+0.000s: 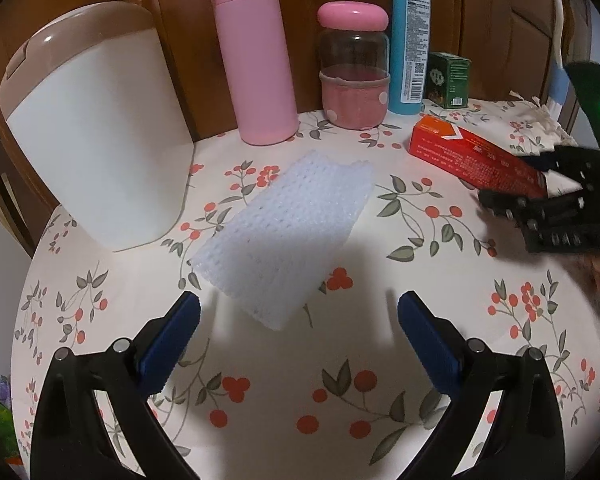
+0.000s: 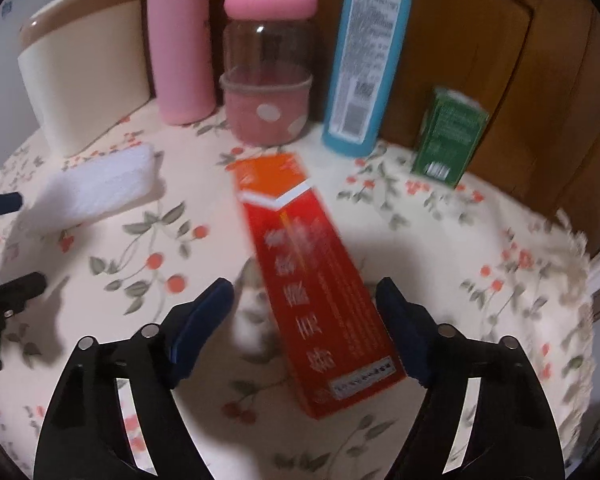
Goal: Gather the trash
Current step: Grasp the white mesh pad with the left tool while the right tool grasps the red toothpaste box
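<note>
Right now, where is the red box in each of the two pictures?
Left wrist view: the red box lies at the right edge, its near end between the fingers of the right gripper.
Right wrist view: it lies in the middle, running from centre down between the fingers, which do not yet press on it.
Shared landmark: the blue bottle stands just behind the box's far end.

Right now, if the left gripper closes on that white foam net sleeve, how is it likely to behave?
The white foam net sleeve looks soft and open-meshed, so it would probably squash flat between the pads. It likely weighs very little. Lying flat, it seems unlikely to roll.
</note>
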A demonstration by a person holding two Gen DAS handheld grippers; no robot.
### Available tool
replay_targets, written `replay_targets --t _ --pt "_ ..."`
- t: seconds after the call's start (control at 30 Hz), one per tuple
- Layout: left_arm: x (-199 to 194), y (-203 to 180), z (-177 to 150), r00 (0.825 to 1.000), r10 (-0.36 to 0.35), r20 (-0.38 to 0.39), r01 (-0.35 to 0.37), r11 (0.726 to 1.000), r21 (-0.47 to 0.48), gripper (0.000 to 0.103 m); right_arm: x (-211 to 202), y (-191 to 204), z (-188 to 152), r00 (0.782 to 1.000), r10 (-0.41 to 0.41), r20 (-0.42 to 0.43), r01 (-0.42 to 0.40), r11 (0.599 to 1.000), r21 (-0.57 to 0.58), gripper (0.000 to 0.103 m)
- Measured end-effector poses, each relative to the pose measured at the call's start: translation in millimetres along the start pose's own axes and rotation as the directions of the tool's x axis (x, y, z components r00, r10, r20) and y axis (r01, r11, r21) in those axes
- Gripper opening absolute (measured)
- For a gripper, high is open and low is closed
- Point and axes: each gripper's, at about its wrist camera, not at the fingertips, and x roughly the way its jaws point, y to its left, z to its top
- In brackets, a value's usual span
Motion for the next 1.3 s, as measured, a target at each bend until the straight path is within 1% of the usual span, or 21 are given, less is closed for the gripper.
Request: replay_targets --t 0.07,0.17,0.3,0.4,0.53,0.6,0.73,0.83,0.93,1.0,1.07,1.1,1.13,1.2,1.23,1.27,1.3 --pt "0.5 1.6 0.1 1.000 -0.002 -0.001 0.002 1.000 -0.003 0.098 -3.5 7.0 -6.2 1.000 0.019 -0.009 -0.019 1.000 0.007 0.074" --pt "1.0 2.9 2.0 1.000 -0.016 0.003 0.016 1.000 -0.006 0.098 -12.7 18.4 -11.2 0.999 0.037 0.007 -0.037 0.999 0.002 0.074" --pt "3.4 -1.0 11.8 0.999 -0.035 0.015 0.034 0.999 0.021 0.098 -9.0 22.0 -7.7 1.000 0.001 0.013 -0.001 1.000 0.004 0.074" --pt "10.2 -6.9 24.1 0.999 -0.032 0.014 0.031 0.998 0.060 0.098 -4.0 15.3 -4.8 1.000 0.000 -0.007 0.000 0.999 0.034 0.074" --pt "25.9 -12.8 41.3 0.999 -0.035 -0.014 0.036 0.995 0.094 0.098 -3.0 18.0 -4.6 0.999 -0.032 -0.002 0.032 0.999 0.024 0.074" --pt "33.6 -13.1 45.7 0.999 -0.025 -0.033 0.029 0.995 0.100 0.098 -2.6 17.6 -4.6 0.999 -0.035 -0.001 0.035 0.999 0.022 0.074" --pt "50.7 -7.9 48.5 0.997 -0.029 -0.069 0.034 0.997 0.075 0.098 -1.4 16.5 -4.0 0.999 -0.034 -0.003 0.034 0.999 0.033 0.074" --pt "58.1 -0.9 49.9 0.997 -0.056 -0.061 0.058 0.998 0.029 0.098 -2.2 15.8 -5.0 1.000 -0.028 -0.004 0.028 0.999 0.037 0.074" --pt "61.3 3.4 51.6 0.997 -0.050 -0.061 0.049 0.999 -0.007 0.097 -2.5 15.3 -5.2 1.000 -0.028 -0.004 0.028 0.999 0.036 0.074" --pt "62.0 3.6 51.7 0.997 -0.046 -0.064 0.046 0.999 -0.010 0.097 -3.0 14.7 -5.2 1.000 -0.030 -0.003 0.030 0.999 0.035 0.074" --pt "60.9 3.8 51.0 0.996 -0.067 -0.058 0.067 0.998 -0.007 0.097 -3.2 15.3 -5.3 0.999 -0.035 -0.003 0.035 0.999 0.031 0.074" --pt "60.3 3.5 50.7 0.997 -0.063 -0.053 0.062 0.998 -0.007 0.096 -2.9 15.4 -5.3 0.999 -0.036 -0.003 0.036 0.999 0.030 0.074" --pt "60.6 1.9 50.1 0.998 -0.042 -0.054 0.042 0.999 0.002 0.093 -2.9 15.5 -5.3 0.999 -0.036 -0.002 0.036 0.999 0.029 0.074" --pt "58.4 0.6 49.1 0.998 -0.046 -0.039 0.047 0.999 0.015 0.084 -3.0 15.6 -5.4 0.999 -0.037 -0.002 0.037 0.999 0.029 0.074" --pt "56.5 -0.9 49.2 0.998 -0.048 -0.026 0.049 0.999 0.023 0.074 -2.9 16.3 -5.2 0.999 -0.040 -0.001 0.040 0.999 0.027 0.074" --pt "55.6 -1.8 49.7 0.999 -0.035 -0.019 0.036 0.999 0.025 0.068 -2.9 16.9 -5.3 0.999 -0.043 -0.001 0.043 0.999 0.024 0.074" --pt "55.6 -1.9 50.0 0.999 -0.030 -0.019 0.030 0.999 0.024 0.066 -3.0 17.4 -5.2 0.999 -0.045 0.000 0.045 0.999 0.023 0.074"
